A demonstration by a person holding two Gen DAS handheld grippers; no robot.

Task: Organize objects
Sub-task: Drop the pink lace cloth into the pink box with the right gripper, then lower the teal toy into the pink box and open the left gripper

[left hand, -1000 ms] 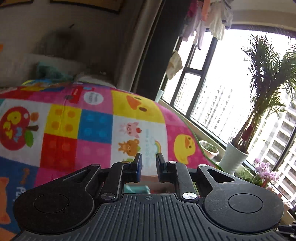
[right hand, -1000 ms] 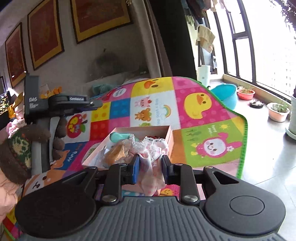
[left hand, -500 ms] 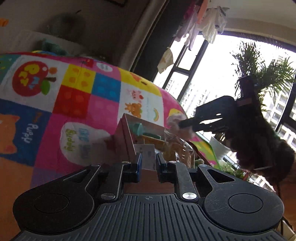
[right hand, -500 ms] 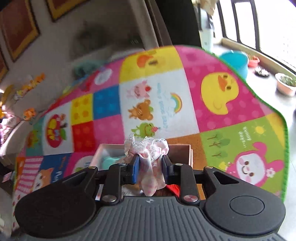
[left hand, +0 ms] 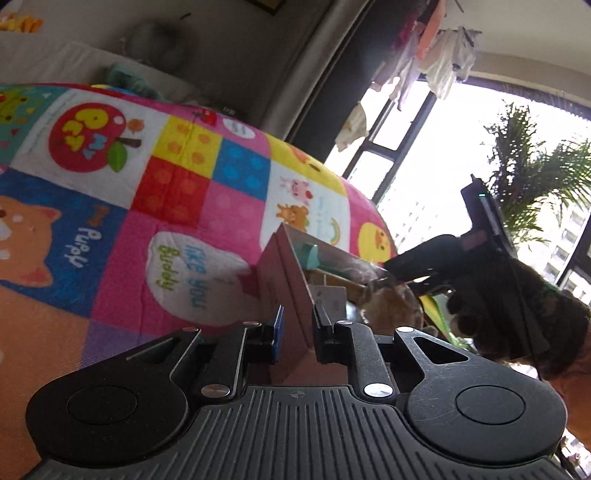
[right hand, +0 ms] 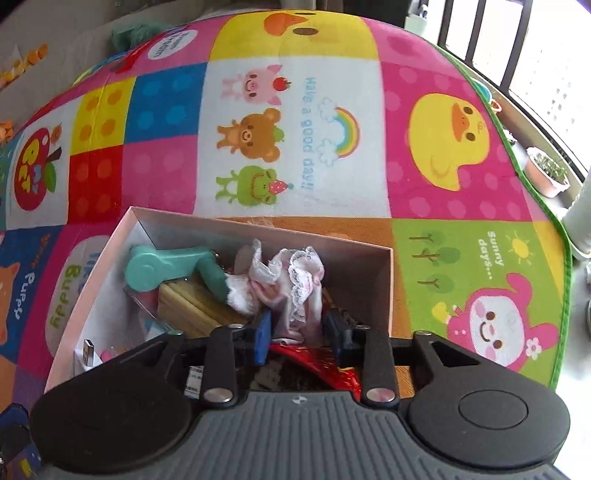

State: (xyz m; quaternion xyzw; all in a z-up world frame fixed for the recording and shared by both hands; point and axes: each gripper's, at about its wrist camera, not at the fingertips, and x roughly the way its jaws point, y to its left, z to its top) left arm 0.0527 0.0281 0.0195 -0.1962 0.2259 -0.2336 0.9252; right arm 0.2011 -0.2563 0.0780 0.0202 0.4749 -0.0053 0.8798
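Observation:
A pink cardboard box (right hand: 388,280) stands open on the colourful play mat (right hand: 295,129). Inside it lie a teal plastic tool (right hand: 162,269), wooden blocks (right hand: 192,306) and a red foil piece (right hand: 314,362). A pink lacy cloth (right hand: 291,280) rests on top of them. My right gripper (right hand: 299,332) points down into the box. Its jaws are opening, with the cloth's lower end loose between them. My left gripper (left hand: 297,328) is shut on the near wall of the box (left hand: 280,266). In the left wrist view, a hand in a dark furry glove (left hand: 498,295) holds the right gripper over the box.
The mat (left hand: 184,184) spreads around the box on all sides. A small USB plug (right hand: 86,349) lies in the box's near left corner. Flower pots (right hand: 546,173) and a palm (left hand: 535,166) stand by the window, beyond the mat's green edge. Laundry (left hand: 443,33) hangs above.
My right gripper tipped down over the box with the lacy cloth, and its jaws have parted. My left gripper sank towards the mat, and the box's wall now sits between its fingers.

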